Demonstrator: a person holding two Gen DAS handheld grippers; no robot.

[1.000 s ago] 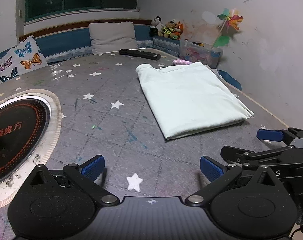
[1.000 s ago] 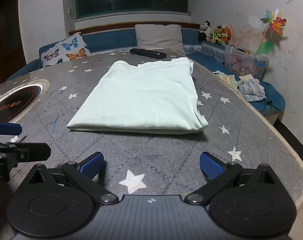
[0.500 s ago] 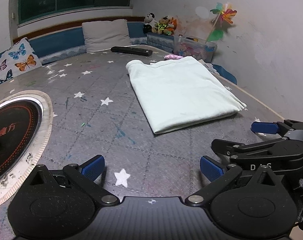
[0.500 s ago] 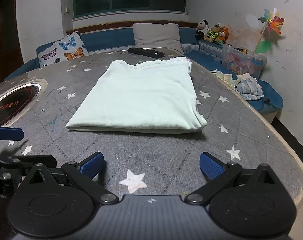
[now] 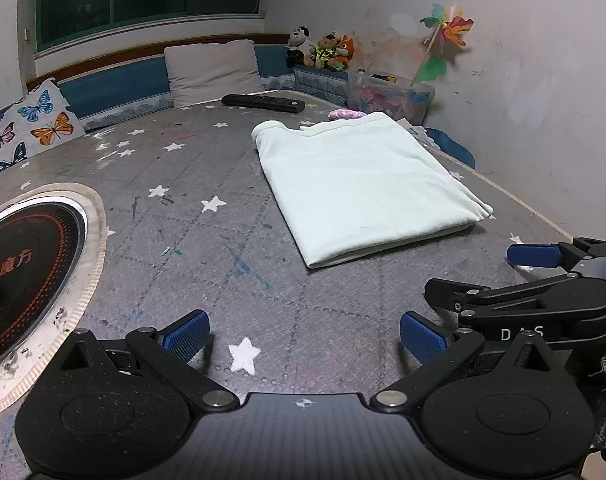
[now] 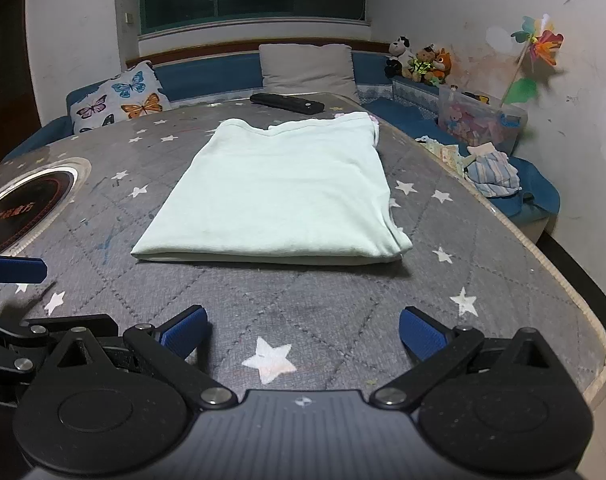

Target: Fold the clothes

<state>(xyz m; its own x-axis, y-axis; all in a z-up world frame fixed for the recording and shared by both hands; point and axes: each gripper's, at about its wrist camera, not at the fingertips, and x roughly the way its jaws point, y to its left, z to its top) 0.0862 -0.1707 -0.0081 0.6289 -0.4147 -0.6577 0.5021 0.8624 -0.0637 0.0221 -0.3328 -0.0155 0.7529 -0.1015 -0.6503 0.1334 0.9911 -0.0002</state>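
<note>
A pale mint garment (image 5: 367,184) (image 6: 279,196) lies folded into a flat rectangle on the grey star-patterned table cover (image 5: 207,240) (image 6: 327,300). My left gripper (image 5: 303,338) hovers open near the table's front, well short of the garment, with nothing between its blue pads. My right gripper (image 6: 301,336) is also open and empty, in front of the garment's near folded edge. In the left wrist view the right gripper (image 5: 479,296) shows at the right edge. One blue fingertip (image 6: 15,270) of the left gripper shows at the left in the right wrist view.
A round black induction plate (image 5: 19,272) (image 6: 27,204) is set into the table at the left. A black remote (image 5: 263,103) (image 6: 287,103) lies at the far side. Cushions, soft toys (image 6: 419,64), a clear toy box (image 6: 479,124) and loose clothes (image 6: 491,172) line the bench.
Both grippers have drawn back slightly from the folded garment and stayed open. The garment has not moved.
</note>
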